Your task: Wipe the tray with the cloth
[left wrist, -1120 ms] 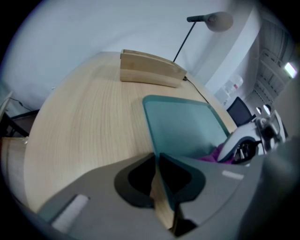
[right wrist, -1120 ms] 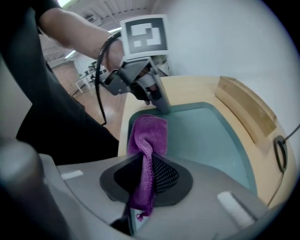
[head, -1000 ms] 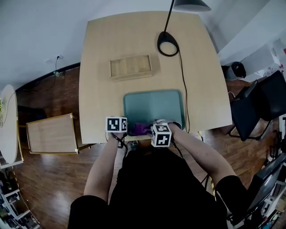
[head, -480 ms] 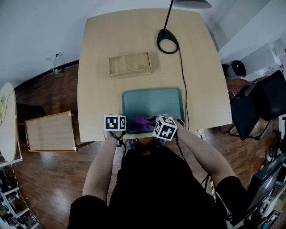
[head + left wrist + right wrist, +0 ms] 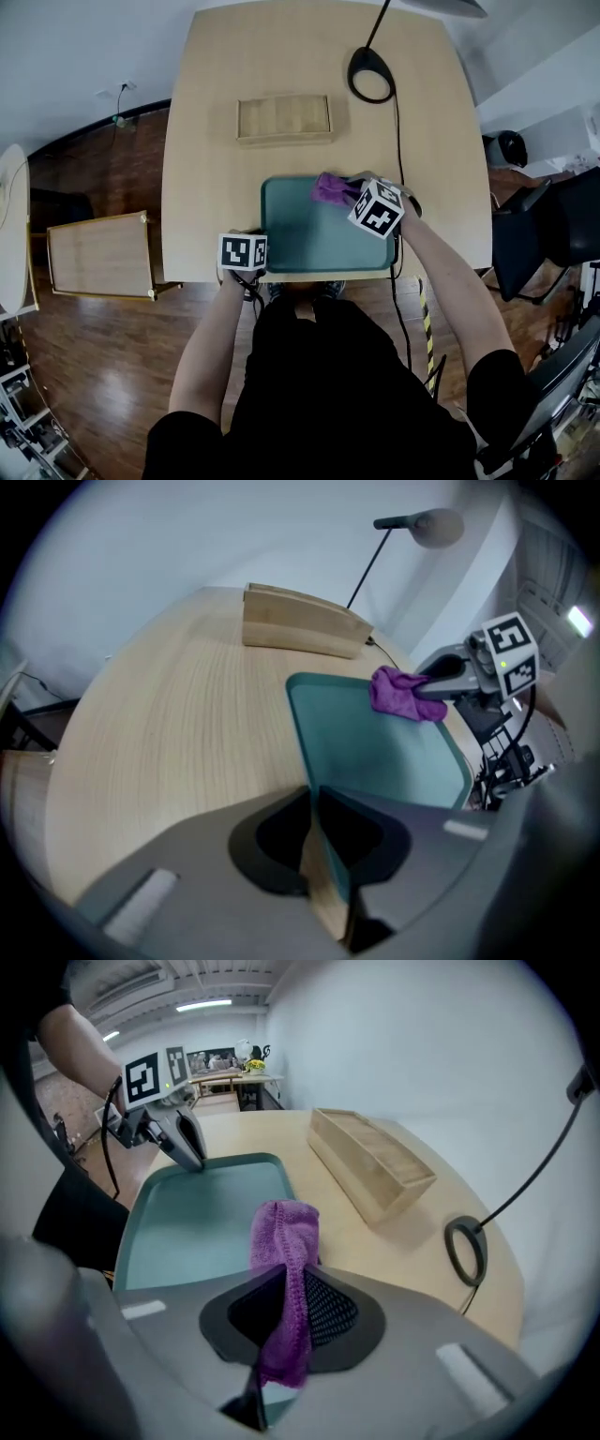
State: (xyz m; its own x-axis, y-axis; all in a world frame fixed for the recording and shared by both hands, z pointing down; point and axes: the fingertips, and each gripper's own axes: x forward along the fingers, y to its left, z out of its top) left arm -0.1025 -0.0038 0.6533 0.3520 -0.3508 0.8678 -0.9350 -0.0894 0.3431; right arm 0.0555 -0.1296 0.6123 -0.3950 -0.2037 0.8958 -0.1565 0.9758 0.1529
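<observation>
1. Purple cloth (image 5: 284, 1232) is pinched in the narrow jaws of the right gripper (image 5: 427, 686). It hangs forward onto the far edge of the teal tray (image 5: 319, 244), right of the middle.
2. The left gripper (image 5: 314, 803) has its jaws closed on the tray's near left corner, steadying it on the wooden surface (image 5: 206, 141).
3. Wiping looks under way, with the cloth at the far end of a stroke.
4. The next move probably calls for dragging the cloth back across the tray floor, pressed flat, while the left gripper anchors the tray.
</observation>
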